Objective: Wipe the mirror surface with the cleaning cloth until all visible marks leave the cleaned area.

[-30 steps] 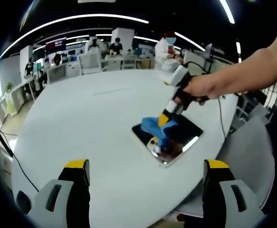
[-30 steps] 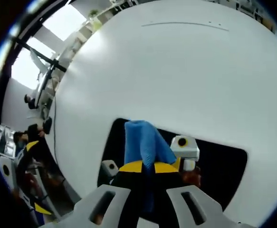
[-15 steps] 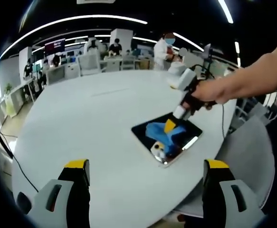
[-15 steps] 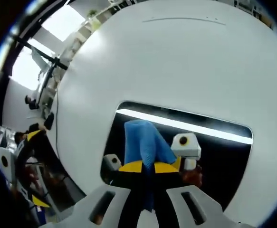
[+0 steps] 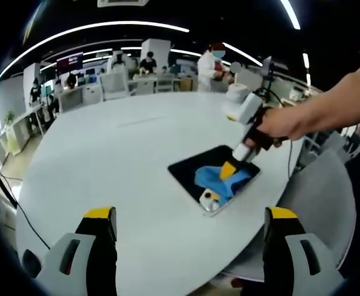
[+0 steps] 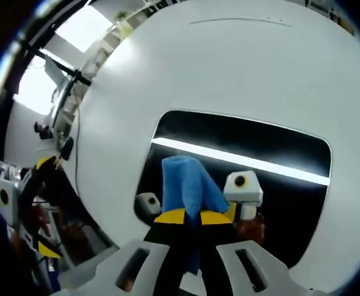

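I am pinching the blue cleaning cloth (image 6: 189, 188) between the jaws of my right gripper (image 6: 190, 217) and pressing it onto the mirror (image 6: 278, 145), which is lying flat on the round white table (image 6: 229, 68), toward the table's edge nearest me. In the left gripper view the mirror (image 5: 192, 169) is sitting just beside that edge, with the cleaning cloth (image 5: 220, 179) bunched on the half of the mirror closer to me and my right gripper (image 5: 229, 170) coming down onto it. My left gripper (image 5: 189, 231) is hanging with its jaws spread wide and holding nothing, well back from the mirror.

I am judging the wipe as mid-way: the glass on the far side of the cloth is reading dark and clean, with one sharp reflected strip of ceiling light and no smears I can make out. The part beneath and behind the cloth is hidden, so I cannot tell whether marks are remaining there.

The mirror is a thin, glossy rectangle with rounded corners. The cloth is soft, matte and folded into a thick wad. The tabletop is smooth and plain.
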